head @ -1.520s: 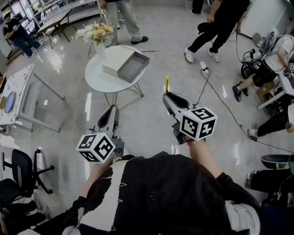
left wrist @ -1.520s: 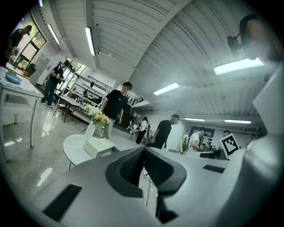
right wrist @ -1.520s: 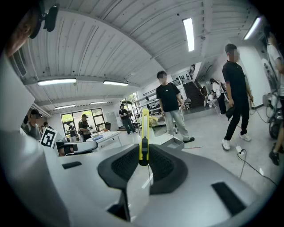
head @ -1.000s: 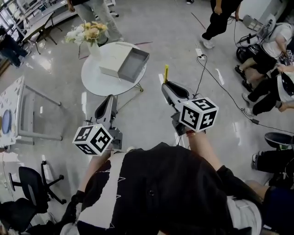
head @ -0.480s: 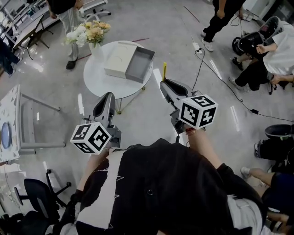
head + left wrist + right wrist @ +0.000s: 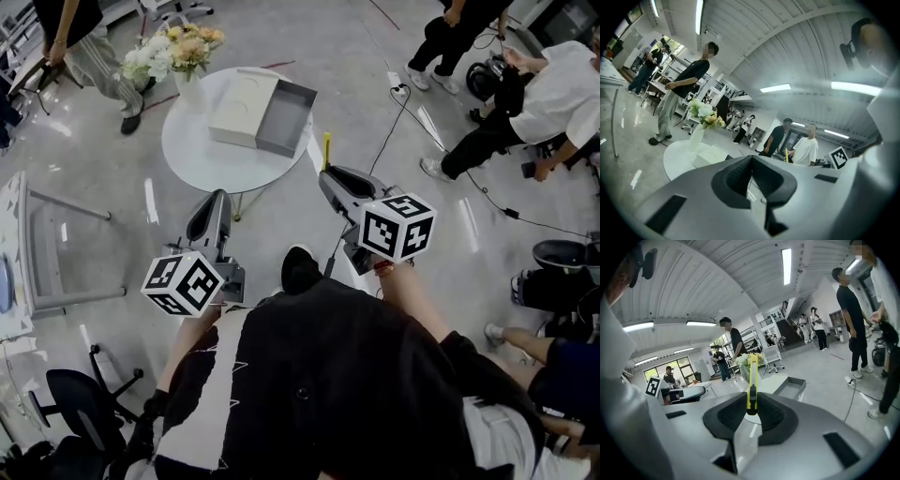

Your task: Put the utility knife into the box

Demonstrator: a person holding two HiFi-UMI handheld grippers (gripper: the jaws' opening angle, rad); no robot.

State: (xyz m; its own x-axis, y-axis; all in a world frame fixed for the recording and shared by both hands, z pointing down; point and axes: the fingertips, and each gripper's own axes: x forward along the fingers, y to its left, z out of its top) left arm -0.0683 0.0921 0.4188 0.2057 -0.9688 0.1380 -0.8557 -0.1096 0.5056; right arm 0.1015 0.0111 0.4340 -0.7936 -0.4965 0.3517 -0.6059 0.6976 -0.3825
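The yellow utility knife (image 6: pixel 326 150) sticks up out of my right gripper (image 6: pixel 325 174), which is shut on its handle; in the right gripper view the knife (image 6: pixel 752 383) stands upright between the pads of the right gripper (image 6: pixel 751 405). The open grey box (image 6: pixel 286 119) lies on the round white table (image 6: pixel 197 155) ahead, its beige lid (image 6: pixel 242 111) beside it on the left. The box (image 6: pixel 790 387) shows just right of the knife. My left gripper (image 6: pixel 217 197) is shut and holds nothing, short of the table; its pads meet in the left gripper view (image 6: pixel 751 159).
A vase of flowers (image 6: pixel 183 56) stands on the table's far left. A cable (image 6: pixel 403 103) runs over the floor at right. People stand and sit at the back and right (image 6: pixel 553 89). A white bench (image 6: pixel 37 244) and an office chair (image 6: pixel 75 394) are at left.
Both grippers and the head camera have come closer to the round table, which now sits nearer in view. The knife stays held. A shoe has come into view between the grippers.
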